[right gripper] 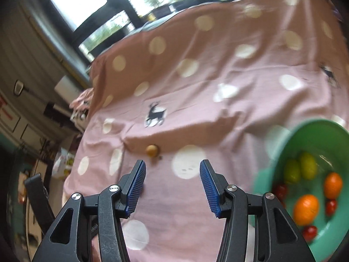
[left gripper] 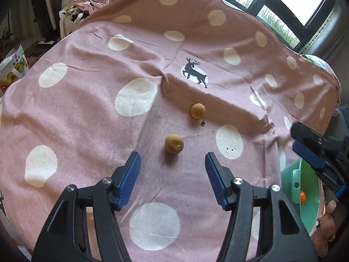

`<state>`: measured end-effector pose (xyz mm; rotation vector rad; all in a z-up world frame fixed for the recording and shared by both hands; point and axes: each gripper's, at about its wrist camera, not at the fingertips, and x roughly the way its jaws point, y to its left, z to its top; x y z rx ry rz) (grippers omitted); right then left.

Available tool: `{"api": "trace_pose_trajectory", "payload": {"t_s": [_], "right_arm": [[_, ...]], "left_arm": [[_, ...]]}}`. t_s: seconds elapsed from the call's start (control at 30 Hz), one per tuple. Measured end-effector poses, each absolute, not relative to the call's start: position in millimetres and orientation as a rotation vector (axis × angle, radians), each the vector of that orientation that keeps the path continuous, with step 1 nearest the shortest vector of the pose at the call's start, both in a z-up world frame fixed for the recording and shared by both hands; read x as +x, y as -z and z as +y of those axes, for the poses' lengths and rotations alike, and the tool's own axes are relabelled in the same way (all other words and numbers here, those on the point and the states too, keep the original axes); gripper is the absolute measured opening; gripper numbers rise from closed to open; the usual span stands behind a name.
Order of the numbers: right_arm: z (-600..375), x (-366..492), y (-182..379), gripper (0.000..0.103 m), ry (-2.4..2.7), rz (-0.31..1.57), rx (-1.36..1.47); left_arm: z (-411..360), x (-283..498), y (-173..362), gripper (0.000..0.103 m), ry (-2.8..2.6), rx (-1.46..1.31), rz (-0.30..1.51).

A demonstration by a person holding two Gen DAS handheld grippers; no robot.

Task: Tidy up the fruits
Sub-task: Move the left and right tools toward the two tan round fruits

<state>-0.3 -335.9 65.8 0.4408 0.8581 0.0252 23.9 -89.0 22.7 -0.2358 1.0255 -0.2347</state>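
Two round brown fruits lie on the pink spotted cloth (left gripper: 91,113). The nearer brown fruit (left gripper: 174,143) sits just ahead of my left gripper (left gripper: 172,162), which is open with nothing between its blue pads. The farther brown fruit (left gripper: 197,110) lies beyond it and also shows in the right wrist view as a brown fruit (right gripper: 152,150) ahead of my right gripper (right gripper: 172,171), open and empty. A green bowl (right gripper: 314,131) at the right holds orange fruits (right gripper: 305,208), green fruits (right gripper: 307,166) and small red ones (right gripper: 309,232).
In the left wrist view the right gripper (left gripper: 309,150) hovers over the green bowl (left gripper: 309,209) at the right edge, with a person's hand (left gripper: 327,220) below it. Dark crumbs (left gripper: 202,123) lie by the farther fruit. Windows stand behind; bags and clutter lie off the cloth's left edge.
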Motion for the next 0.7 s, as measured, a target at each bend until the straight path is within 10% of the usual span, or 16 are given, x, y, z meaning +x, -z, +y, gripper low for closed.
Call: {"api": "trace_pose_trajectory", "payload": {"t_s": [0.7], "right_arm": [[-278.5,125.3,15.5,0.041,-0.107,1.091,0.364]], "left_arm": [[-99.2,58.5,11.7,0.042,0.273,-0.254,1.137]]}}
